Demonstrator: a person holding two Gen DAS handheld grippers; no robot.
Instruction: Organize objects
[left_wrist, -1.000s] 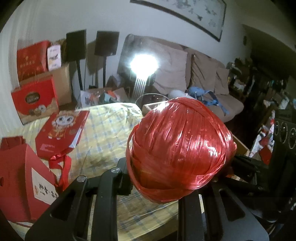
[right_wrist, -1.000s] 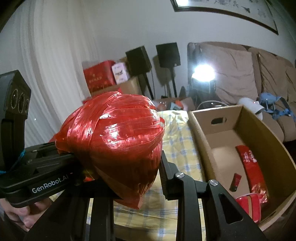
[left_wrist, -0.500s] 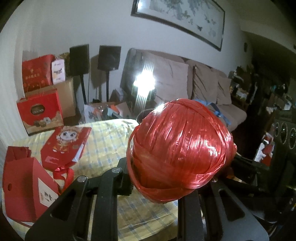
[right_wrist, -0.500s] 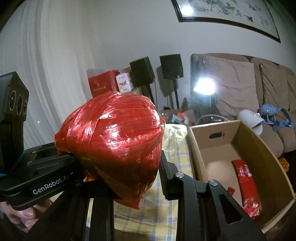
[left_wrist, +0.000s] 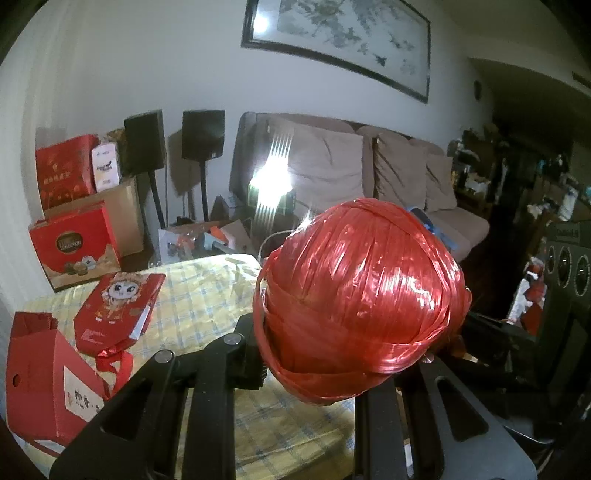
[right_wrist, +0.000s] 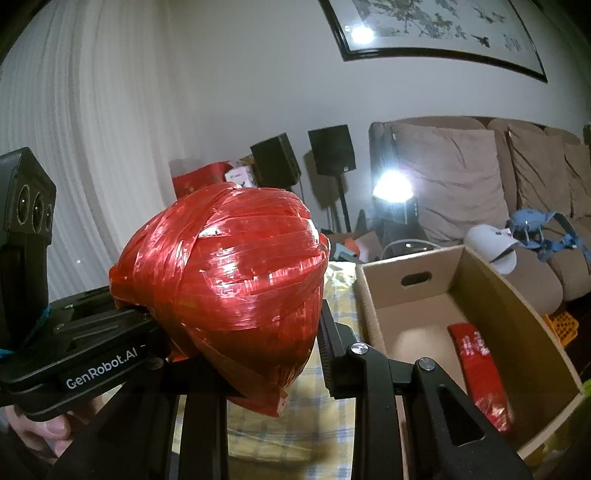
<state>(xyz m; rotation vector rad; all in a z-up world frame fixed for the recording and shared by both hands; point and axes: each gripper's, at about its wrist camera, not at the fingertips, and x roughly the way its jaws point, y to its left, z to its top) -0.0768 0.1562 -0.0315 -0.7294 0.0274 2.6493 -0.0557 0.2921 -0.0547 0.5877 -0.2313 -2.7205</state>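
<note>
A big ball of shiny red plastic twine (left_wrist: 362, 295) fills the middle of both wrist views. My left gripper (left_wrist: 314, 365) is shut on its underside, and the ball bulges above the fingers. My right gripper (right_wrist: 255, 354) grips the same ball (right_wrist: 229, 288) from the other side. The left gripper's body (right_wrist: 92, 332) shows at the left of the right wrist view, with a hand under it. The ball hangs in the air above the table with the yellow checked cloth (left_wrist: 207, 295). An open cardboard box (right_wrist: 517, 314) lies low to the right and holds a red packet (right_wrist: 476, 365).
On the cloth lie a flat red gift bag (left_wrist: 118, 306) and a red carton (left_wrist: 40, 380) at the near left. Behind the table are stacked red boxes (left_wrist: 74, 247), two speakers on stands (left_wrist: 203, 134), a bright lamp (left_wrist: 273, 181) and a beige sofa (left_wrist: 369, 166).
Both grippers have risen and drifted together with the ball still between them. The table, the bags and the cardboard box sit lower in the views, and more wall and picture shows.
</note>
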